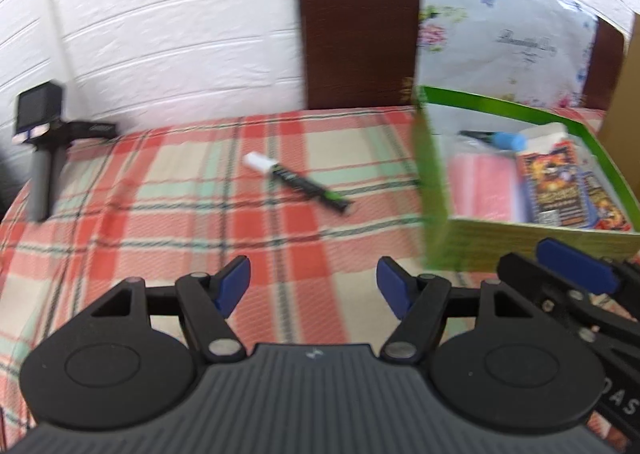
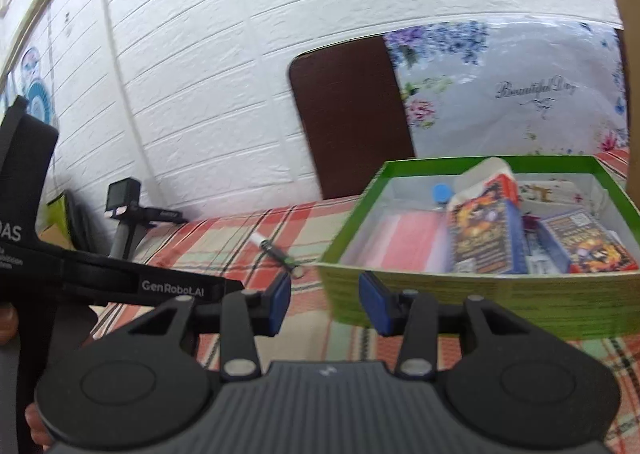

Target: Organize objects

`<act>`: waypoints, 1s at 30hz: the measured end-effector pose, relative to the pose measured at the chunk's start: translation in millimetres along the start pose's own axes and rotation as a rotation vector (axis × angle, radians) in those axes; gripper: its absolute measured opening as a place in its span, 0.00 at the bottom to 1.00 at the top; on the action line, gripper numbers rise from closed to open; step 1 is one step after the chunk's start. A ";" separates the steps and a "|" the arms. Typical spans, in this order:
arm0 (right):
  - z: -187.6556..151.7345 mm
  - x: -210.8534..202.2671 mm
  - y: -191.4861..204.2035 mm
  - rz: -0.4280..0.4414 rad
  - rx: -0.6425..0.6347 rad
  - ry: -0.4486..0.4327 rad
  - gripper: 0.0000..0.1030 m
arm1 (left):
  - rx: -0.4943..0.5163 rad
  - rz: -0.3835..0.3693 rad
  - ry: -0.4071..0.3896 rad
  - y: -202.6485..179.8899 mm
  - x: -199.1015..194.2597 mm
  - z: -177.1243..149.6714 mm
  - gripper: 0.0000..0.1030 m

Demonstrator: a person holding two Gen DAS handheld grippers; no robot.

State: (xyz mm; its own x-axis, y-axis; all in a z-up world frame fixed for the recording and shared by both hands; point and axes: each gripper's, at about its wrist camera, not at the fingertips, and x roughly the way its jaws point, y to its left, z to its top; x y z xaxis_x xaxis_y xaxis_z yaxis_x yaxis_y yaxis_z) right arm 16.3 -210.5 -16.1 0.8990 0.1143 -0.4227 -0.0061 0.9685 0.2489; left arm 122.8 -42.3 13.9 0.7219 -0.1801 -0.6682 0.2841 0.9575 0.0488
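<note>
The left hand-held gripper (image 1: 313, 286), black with blue pads, has its jaws apart and nothing sits between them; under the gap only the red, cream and green checked cloth (image 1: 160, 214) of the bench shows. The right hand-held gripper (image 2: 325, 304) also stands with its jaws apart, by a narrower gap, and it holds nothing.

In the left wrist view a black marker pen with a white cap and a green band (image 1: 298, 182) lies flat on the cloth at about 12 o'clock from the left gripper, well apart from its fingertips. The pen is slanted, with the white cap toward 10 o'clock and the dark end toward 4 o'clock.

At about 2 o'clock stands a green cardboard box with an open top (image 1: 434, 190), just beside the pen but not touching it. Inside the box lie a pink plastic packet (image 1: 484, 186), colourful printed card packs (image 1: 554, 186) and a dark pen with a light blue cap (image 1: 496, 139).

At 10 o'clock a small black camera on a grey stand (image 1: 40, 142) rests at the edge of the bench, in front of a white brick-pattern wall (image 1: 180, 34). Behind the bench a dark brown chair back (image 1: 358, 30) rises, and a white cloth with flowers (image 1: 500, 34) hangs beside it.
</note>
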 end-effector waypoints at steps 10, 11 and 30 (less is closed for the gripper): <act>-10.6 28.3 49.7 0.065 -0.132 0.089 0.39 | -0.067 0.096 0.006 56.1 12.1 -16.9 0.74; -11.7 33.3 54.2 0.066 -0.151 0.099 0.39 | -0.080 0.100 0.012 61.7 14.7 -18.6 0.74; 19.6 215.9 78.8 -0.094 -0.297 0.311 0.52 | -0.188 0.158 0.085 117.6 53.3 -24.8 0.74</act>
State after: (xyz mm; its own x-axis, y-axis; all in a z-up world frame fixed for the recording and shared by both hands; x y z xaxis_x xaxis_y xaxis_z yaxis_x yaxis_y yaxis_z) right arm 218.4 -113.8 -70.7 0.7275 0.0396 -0.6849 -0.0967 0.9943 -0.0452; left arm 179.1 66.2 -34.4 0.6903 -0.0133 -0.7234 0.0440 0.9988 0.0236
